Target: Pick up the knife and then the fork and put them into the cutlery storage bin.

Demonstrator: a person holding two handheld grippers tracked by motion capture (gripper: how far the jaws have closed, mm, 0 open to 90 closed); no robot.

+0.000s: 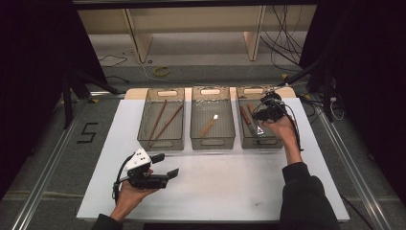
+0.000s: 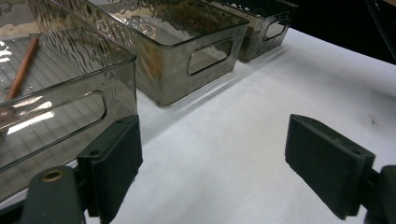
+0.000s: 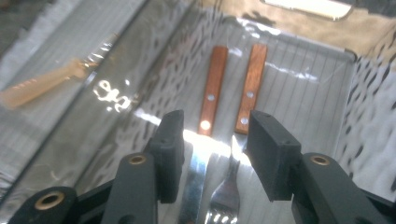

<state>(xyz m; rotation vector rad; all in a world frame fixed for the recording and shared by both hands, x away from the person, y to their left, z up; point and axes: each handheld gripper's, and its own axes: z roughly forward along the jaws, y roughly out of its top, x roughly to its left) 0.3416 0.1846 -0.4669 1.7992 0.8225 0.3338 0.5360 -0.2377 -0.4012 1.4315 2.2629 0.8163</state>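
Three smoky clear bins stand in a row at the back of the white table (image 1: pixel 230 187). In the right bin (image 1: pixel 275 139) lie a wood-handled knife (image 3: pixel 212 93) and a wood-handled fork (image 3: pixel 251 79), side by side. My right gripper (image 1: pixel 259 120) (image 3: pixel 212 135) hangs open just above them, its pads off both, the metal blade and tines below the jaws. My left gripper (image 1: pixel 166 164) (image 2: pixel 212 154) rests in a hand near the table's front left, open wide with bare table between its jaws.
The left bin (image 1: pixel 161 143) (image 2: pixel 70 70) holds two brown chopsticks (image 1: pixel 163 122). The middle bin (image 1: pixel 212 142) (image 2: pixel 196 51) holds a pale wooden-handled utensil (image 1: pixel 209 125) (image 3: pixel 42 84). Cables and shelf legs lie on the floor beyond the table.
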